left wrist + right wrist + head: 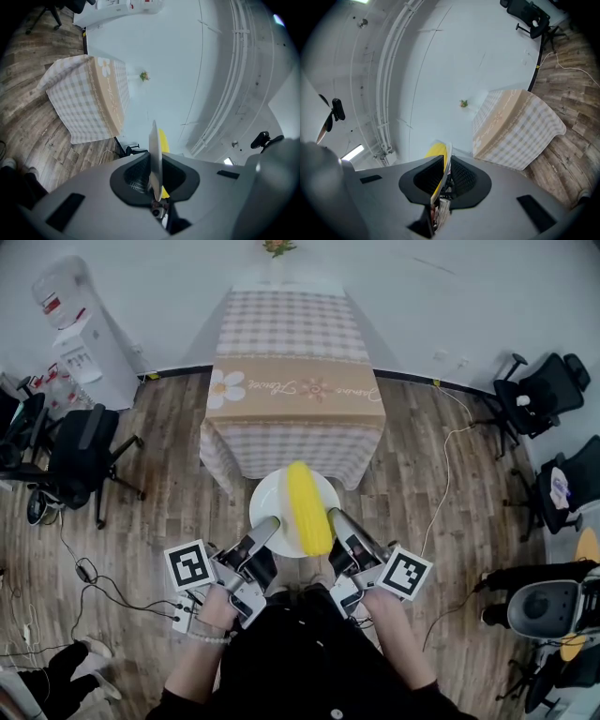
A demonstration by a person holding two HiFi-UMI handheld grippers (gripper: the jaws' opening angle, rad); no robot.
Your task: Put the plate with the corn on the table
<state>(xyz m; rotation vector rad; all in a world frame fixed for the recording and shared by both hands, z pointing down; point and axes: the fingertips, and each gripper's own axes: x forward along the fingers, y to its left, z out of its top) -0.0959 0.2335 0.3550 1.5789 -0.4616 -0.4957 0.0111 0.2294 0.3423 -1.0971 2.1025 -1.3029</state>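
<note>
A white plate (pixel 269 498) with a yellow corn cob (pixel 307 507) on it hangs over the wooden floor just in front of the table (pixel 292 329). My left gripper (pixel 265 530) is shut on the plate's near left rim, and my right gripper (pixel 335 524) is shut on its near right rim. In the left gripper view the plate (pixel 154 154) shows edge-on between the jaws, with the corn (pixel 163 139) behind it. The right gripper view shows the plate edge (pixel 446 161) and corn (pixel 436 150) clamped the same way. The table has a checked cloth and a tan flowered runner (pixel 295 385).
Black office chairs stand at the left (pixel 80 456) and right (pixel 536 395). A white cabinet (pixel 80 334) stands at the far left wall. Cables (pixel 447 484) trail over the floor on both sides. A small plant (pixel 278 247) sits at the table's far end.
</note>
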